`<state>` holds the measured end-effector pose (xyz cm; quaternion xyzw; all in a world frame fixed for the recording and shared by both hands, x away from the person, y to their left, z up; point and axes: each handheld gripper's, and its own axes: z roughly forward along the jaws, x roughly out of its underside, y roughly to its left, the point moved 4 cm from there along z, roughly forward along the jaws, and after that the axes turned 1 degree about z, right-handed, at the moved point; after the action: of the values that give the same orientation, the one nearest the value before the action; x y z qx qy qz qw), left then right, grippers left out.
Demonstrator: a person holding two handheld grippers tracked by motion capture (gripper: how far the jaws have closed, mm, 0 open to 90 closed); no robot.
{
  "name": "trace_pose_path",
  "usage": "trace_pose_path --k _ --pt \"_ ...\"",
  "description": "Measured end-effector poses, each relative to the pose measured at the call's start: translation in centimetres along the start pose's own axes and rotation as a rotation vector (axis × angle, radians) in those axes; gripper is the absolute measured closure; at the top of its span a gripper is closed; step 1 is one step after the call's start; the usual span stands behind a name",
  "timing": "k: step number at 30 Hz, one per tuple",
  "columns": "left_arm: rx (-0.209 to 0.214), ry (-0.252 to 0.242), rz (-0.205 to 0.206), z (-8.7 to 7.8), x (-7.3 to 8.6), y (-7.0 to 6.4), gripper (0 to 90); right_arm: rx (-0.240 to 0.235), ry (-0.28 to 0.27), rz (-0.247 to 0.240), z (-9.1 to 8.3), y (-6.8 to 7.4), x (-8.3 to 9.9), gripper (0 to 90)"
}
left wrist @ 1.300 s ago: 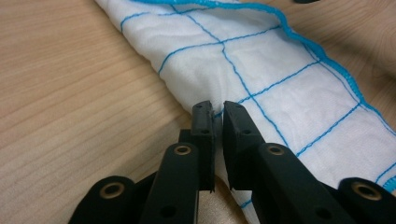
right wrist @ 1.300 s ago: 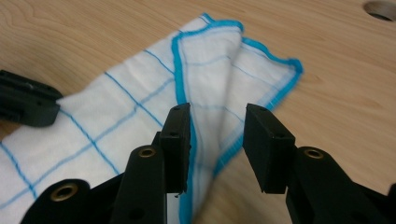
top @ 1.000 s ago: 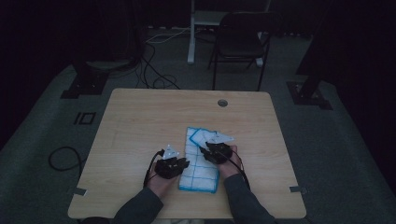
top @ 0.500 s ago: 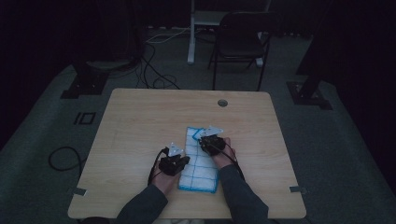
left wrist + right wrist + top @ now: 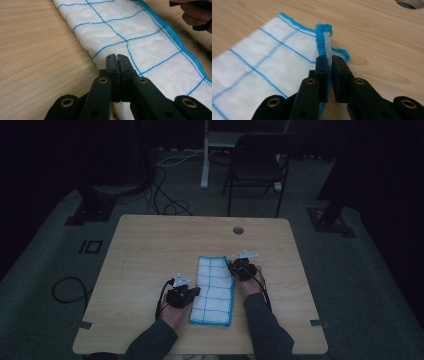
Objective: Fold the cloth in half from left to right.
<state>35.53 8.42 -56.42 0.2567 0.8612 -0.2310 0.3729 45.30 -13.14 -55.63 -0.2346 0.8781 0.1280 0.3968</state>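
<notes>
Both forearms come in from the near edge, hands low on the tabletop (image 5: 150,250). Left tongs (image 5: 117,58) pinched shut on the cloth's (image 5: 214,290) left edge, approx. mid-length. Right tongs (image 5: 327,59) clamp its blue-hemmed far right corner, lifted slightly. Cloth lies flat, folded narrow, long axis near-to-far, at centre-right of the tabletop. Cable hole (image 5: 238,230) beyond; chair (image 5: 260,165) behind, well apart.
</notes>
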Motion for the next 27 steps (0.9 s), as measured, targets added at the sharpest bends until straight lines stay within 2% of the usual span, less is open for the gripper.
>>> trace_pose_path --k 6,9,12,17,27 --pt "-0.008 0.002 -0.031 -0.6 0.4 0.9 89.5 0.021 0.014 0.031 0.2 -0.9 0.5 87.1" --pt "-0.005 0.009 -0.042 -0.8 0.6 1.2 89.1 0.033 0.021 0.054 0.2 -1.4 0.6 84.9" --pt "-0.002 0.007 -0.046 -1.0 0.6 1.4 85.2 0.03 0.003 0.058 -0.2 -1.4 0.5 81.0" --pt "0.006 -0.019 -0.033 -1.5 -0.1 1.6 74.6 0.025 -0.028 0.055 -0.7 -1.1 -0.1 74.7" --pt "-0.019 -0.046 -0.005 -1.4 -2.1 2.8 68.8 0.012 -0.049 0.037 -0.8 -0.6 -0.7 71.5"
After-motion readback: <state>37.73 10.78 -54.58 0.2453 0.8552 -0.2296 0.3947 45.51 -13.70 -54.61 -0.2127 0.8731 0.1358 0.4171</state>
